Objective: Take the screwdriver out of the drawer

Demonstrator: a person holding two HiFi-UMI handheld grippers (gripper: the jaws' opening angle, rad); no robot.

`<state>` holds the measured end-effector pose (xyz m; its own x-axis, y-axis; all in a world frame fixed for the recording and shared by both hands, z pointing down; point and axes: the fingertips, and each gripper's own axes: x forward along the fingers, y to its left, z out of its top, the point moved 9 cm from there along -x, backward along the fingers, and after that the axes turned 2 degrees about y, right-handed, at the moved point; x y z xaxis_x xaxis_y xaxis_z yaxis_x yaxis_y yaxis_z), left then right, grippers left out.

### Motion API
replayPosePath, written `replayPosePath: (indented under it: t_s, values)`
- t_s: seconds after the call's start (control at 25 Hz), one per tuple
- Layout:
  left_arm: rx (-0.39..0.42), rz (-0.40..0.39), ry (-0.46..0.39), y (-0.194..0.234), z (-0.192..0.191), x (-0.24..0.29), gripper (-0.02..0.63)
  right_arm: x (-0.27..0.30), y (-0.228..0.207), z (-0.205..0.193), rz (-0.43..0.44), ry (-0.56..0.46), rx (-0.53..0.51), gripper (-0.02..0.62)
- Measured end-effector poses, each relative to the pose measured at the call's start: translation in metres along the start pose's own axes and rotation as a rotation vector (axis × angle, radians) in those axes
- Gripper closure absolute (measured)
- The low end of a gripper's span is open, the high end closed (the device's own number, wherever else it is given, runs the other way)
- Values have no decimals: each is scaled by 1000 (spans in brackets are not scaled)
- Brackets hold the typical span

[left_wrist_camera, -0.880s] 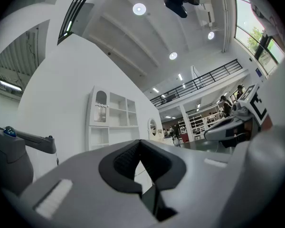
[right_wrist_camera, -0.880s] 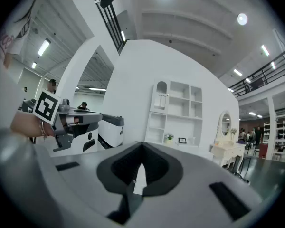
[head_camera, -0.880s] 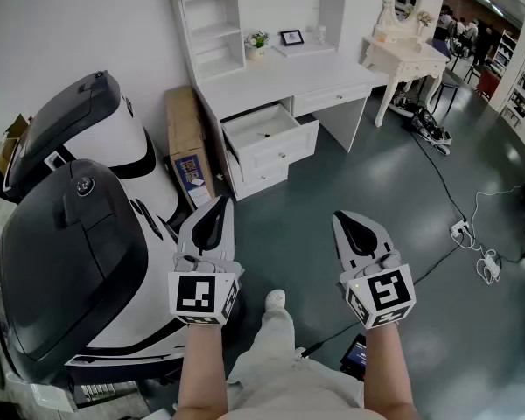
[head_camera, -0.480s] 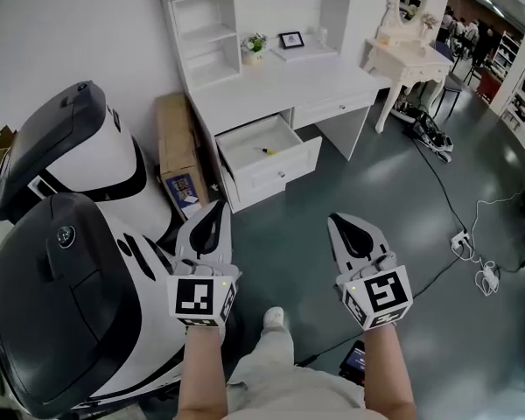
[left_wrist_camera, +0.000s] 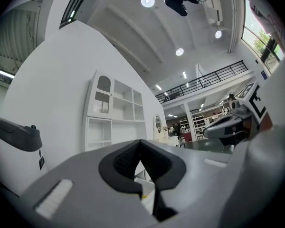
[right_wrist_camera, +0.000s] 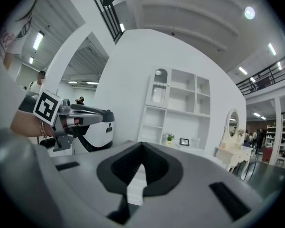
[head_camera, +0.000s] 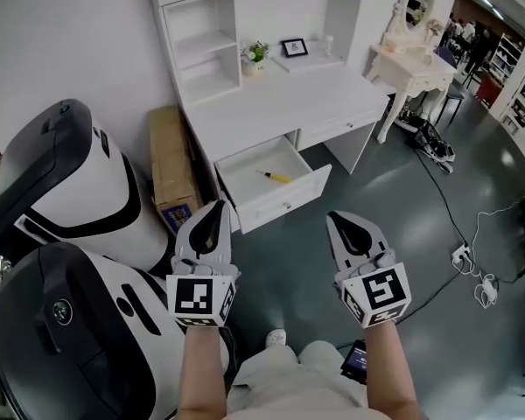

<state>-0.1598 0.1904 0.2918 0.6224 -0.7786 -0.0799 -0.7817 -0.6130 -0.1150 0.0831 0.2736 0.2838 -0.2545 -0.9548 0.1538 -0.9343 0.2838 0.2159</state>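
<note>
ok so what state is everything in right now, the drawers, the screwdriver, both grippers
wide white desk drawer: pulled open
narrow white drawer beside it: shut
yellow-handled screwdriver: lying flat inside the open drawer, not yet touched
left gripper: jaws together, empty, short of the desk
right gripper: jaws together, empty, short of the desk

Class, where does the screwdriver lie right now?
Head view, centre: the screwdriver lies inside the open drawer of the white desk, right of the cardboard box.
</note>
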Motion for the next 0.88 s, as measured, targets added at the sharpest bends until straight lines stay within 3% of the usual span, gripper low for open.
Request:
replayPosePath:
  t_s: [0.44,0.88]
  values:
    - [-5,67,2,37,-11,33,607,69,-22,4,36,-1,-24,592]
    - [38,90,39,50,-26,109,607,142,-81,-16,72,2,4,592]
